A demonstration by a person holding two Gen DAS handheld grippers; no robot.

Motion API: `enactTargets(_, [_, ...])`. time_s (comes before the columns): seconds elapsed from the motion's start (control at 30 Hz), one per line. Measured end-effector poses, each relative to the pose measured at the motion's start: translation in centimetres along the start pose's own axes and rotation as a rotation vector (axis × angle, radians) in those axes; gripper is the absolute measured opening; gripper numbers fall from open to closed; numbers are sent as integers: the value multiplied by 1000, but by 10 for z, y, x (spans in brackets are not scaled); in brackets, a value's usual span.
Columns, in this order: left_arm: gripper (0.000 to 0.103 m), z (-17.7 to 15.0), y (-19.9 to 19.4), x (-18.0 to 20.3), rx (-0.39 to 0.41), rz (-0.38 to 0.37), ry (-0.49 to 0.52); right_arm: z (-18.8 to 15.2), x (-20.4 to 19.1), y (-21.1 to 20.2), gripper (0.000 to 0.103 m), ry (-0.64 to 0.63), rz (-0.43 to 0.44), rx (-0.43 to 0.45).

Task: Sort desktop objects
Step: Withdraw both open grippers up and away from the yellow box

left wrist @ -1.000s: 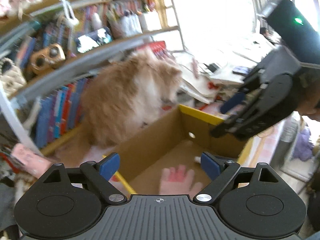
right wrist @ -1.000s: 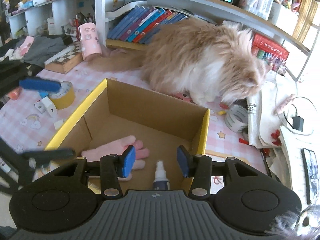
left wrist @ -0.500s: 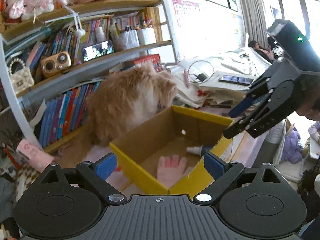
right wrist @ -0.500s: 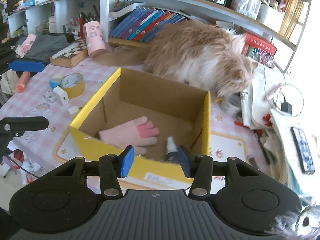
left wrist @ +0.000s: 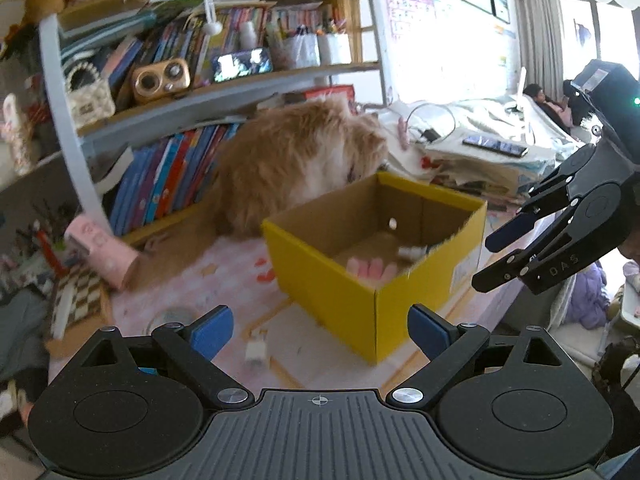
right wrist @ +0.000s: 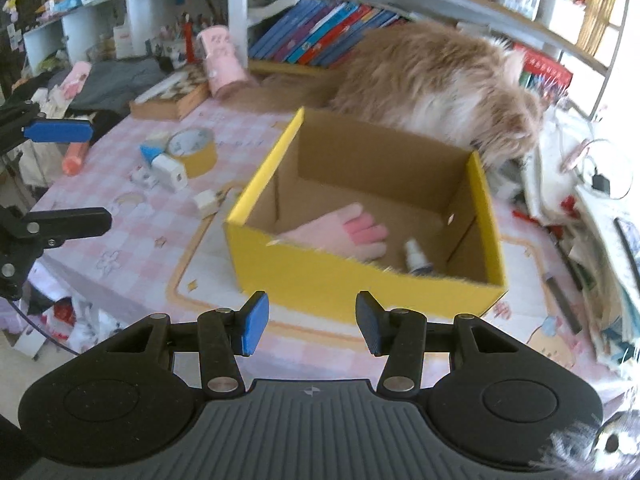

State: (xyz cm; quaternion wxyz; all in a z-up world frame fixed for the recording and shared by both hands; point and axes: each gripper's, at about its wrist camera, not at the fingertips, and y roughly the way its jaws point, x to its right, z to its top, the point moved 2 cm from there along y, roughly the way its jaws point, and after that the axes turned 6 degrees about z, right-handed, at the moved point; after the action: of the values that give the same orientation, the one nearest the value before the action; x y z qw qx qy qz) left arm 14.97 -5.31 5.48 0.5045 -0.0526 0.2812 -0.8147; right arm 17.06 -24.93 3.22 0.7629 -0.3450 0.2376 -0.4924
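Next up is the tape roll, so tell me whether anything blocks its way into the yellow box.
Nothing visible does. The tape roll lies left of the yellow box, with bare tablecloth between them. The cat sits behind the box.

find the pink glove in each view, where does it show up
Left wrist view: pink glove sits right of centre, only its fingertips showing over the near wall of the yellow box.
Right wrist view: pink glove lies at centre on the box floor, left of the small spray bottle.
Shared landmark: the fluffy cat behind the box.
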Motion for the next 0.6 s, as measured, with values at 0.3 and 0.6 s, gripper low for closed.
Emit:
enactTargets(0.3, [96,-42,-19,-22,-79,24,-36,-19,-49,15,45,17,43,-43])
enactTargets(0.6, [96,-77,-27,-31,-138,39,-113,-33,-89,24,46,43,73,-45])
